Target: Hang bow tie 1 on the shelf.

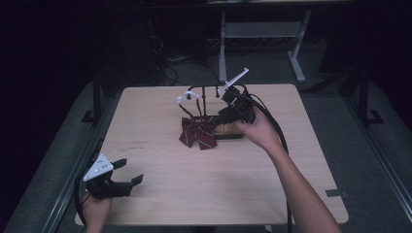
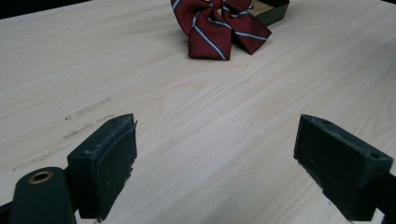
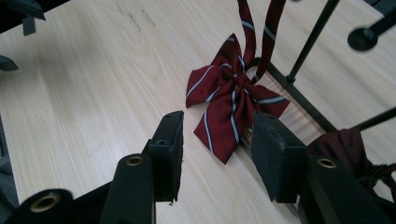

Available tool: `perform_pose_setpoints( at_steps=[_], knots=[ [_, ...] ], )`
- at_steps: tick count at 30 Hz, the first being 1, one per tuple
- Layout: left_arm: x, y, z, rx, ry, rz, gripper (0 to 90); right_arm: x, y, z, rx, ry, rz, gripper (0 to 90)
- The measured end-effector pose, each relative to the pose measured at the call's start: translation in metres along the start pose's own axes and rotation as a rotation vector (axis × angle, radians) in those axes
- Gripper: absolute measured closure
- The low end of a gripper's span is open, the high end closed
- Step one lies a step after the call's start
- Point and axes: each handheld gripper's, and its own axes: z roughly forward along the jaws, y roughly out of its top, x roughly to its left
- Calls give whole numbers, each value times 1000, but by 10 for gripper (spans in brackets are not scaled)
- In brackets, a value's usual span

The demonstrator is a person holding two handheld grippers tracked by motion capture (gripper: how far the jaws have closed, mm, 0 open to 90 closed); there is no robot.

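A dark red bow tie (image 1: 198, 132) with thin pale stripes lies on the table against the foot of a black wire stand (image 1: 204, 99); its straps (image 3: 254, 28) run up to the stand. My right gripper (image 1: 219, 116) is beside the stand, just right of the bow tie, pointing at it. Its jaws stand open in the right gripper view (image 3: 219, 144), with the bow tie (image 3: 233, 102) just beyond their tips and untouched. My left gripper (image 1: 127, 175) rests at the table's near left corner, open and holding nothing (image 2: 215, 154), facing the distant bow tie (image 2: 219, 25).
The stand has a wooden base (image 1: 229, 132) with a dark rim. A bundle of dark maroon cloth (image 3: 345, 144) lies by the stand's rods, right of my right jaw. A small white piece (image 1: 187, 95) hangs on the stand's top. Bare wooden tabletop (image 1: 194, 184) spans the near half.
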Motion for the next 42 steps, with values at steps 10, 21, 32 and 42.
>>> perform_pose_setpoints(
  at_steps=[10, 21, 32, 42],
  knots=[
    [0, -1, 0, 11, 5, 7, 128, -5, -19, 3, -3, 20, 40, 503],
    [2, -3, -2, 12, 11, -2, 128, -6, -35, 6, -11, 34, 56, 456],
    [1, -2, 0, 12, 2, 2, 128, -14, -61, 5, -23, 53, 98, 438],
    [1, -3, 1, 19, 4, -1, 128, -21, -84, 2, -27, 55, 136, 434]
  ],
)
